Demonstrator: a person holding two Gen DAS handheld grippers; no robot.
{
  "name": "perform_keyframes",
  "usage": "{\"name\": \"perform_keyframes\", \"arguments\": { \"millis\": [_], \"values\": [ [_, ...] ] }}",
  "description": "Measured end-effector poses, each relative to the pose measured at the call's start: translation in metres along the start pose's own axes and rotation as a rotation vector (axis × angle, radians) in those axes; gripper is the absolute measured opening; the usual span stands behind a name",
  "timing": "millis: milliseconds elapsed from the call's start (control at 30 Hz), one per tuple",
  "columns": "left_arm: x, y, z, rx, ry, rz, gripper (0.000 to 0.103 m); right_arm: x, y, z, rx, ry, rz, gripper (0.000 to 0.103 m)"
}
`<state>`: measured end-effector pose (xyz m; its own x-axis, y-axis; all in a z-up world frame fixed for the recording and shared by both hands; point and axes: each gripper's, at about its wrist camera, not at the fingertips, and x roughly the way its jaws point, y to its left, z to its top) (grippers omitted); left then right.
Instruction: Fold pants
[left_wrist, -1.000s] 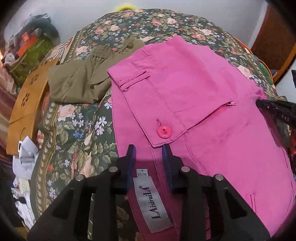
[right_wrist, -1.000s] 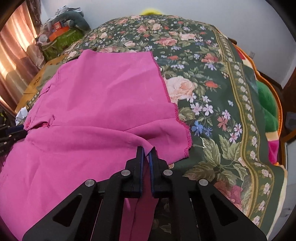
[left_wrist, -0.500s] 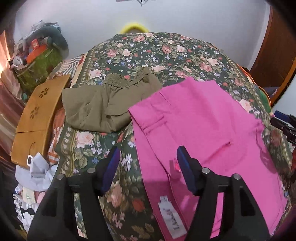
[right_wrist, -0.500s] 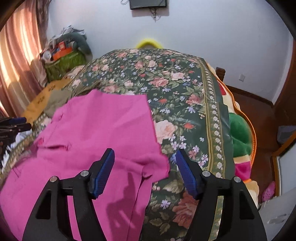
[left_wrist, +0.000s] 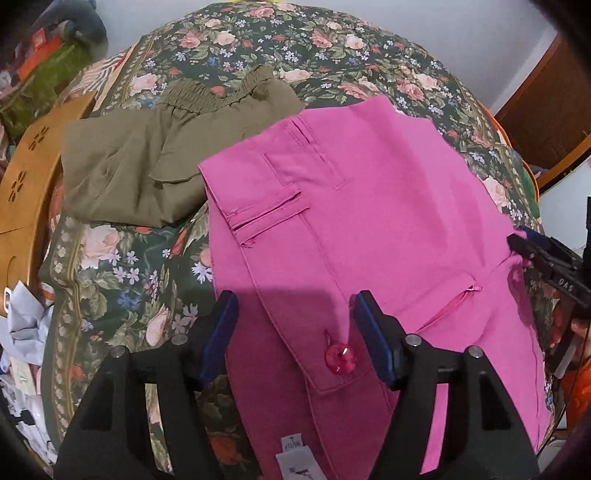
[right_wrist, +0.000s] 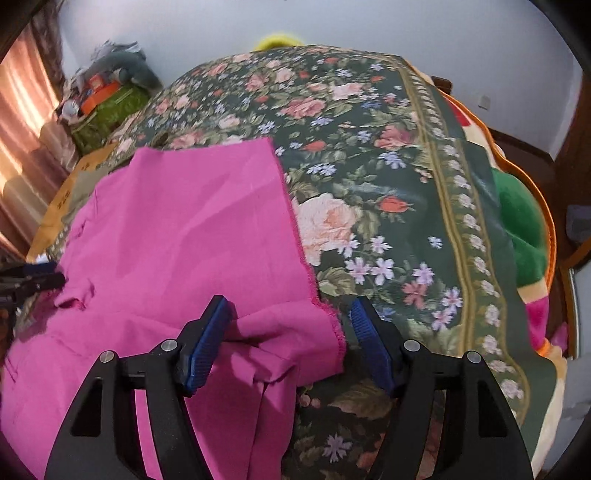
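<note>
Over on the far left edge there's a tan wooden board (left_wrist: 27, 184) with flower cut-outs, and just beside it a folded pair of olive pants (left_wrist: 147, 162) lies on the floral bedspread (left_wrist: 122, 280), elastic waistband toward the far side. Next along, the pink pants (left_wrist: 369, 229) are spread flat on the same bedspread, one corner lying over the edge of the olive pair, waistband flap and pink button (left_wrist: 340, 359) nearest the camera, white label (left_wrist: 295, 461) at the bottom. The left gripper (left_wrist: 295, 332) hangs right over that waistband, blue fingers (left_wrist: 221, 332) spread wide, nothing between them. Across on the right, the other gripper's tip shows at the pants' right edge. In the right wrist view, the right gripper (right_wrist: 290, 339) hovers over the rumpled, stitched hem corner of the pink pants, fingers (right_wrist: 207, 343) wide apart and gripping nothing. Beyond the hem, bare floral bedspread runs to the right, with a green and orange blanket (right_wrist: 524, 236) at its edge.
</note>
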<state>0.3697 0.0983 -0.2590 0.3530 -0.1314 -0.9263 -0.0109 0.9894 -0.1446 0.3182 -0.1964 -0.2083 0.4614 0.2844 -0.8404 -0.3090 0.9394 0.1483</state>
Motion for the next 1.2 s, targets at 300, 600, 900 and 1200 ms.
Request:
{"name": "perform_keyframes", "arguments": {
  "millis": [300,600,900,1200],
  "values": [
    [0.001,-0.013,-0.003,0.129,-0.040,0.111,0.046,0.010,0.010,-0.005,-0.098,0.034,-0.047,0.019],
    [0.008,-0.004,-0.006,0.112,-0.072,0.214,0.041,0.019,0.017,-0.008,-0.173,0.053,-0.122,0.014],
    [0.004,0.013,-0.008,0.061,-0.068,0.327,0.016,0.023,0.017,-0.008,-0.187,0.076,-0.136,0.012],
    [-0.026,0.027,-0.013,0.077,-0.126,0.204,0.032,0.015,0.024,-0.006,-0.278,0.088,-0.142,0.024]
  ]
}}
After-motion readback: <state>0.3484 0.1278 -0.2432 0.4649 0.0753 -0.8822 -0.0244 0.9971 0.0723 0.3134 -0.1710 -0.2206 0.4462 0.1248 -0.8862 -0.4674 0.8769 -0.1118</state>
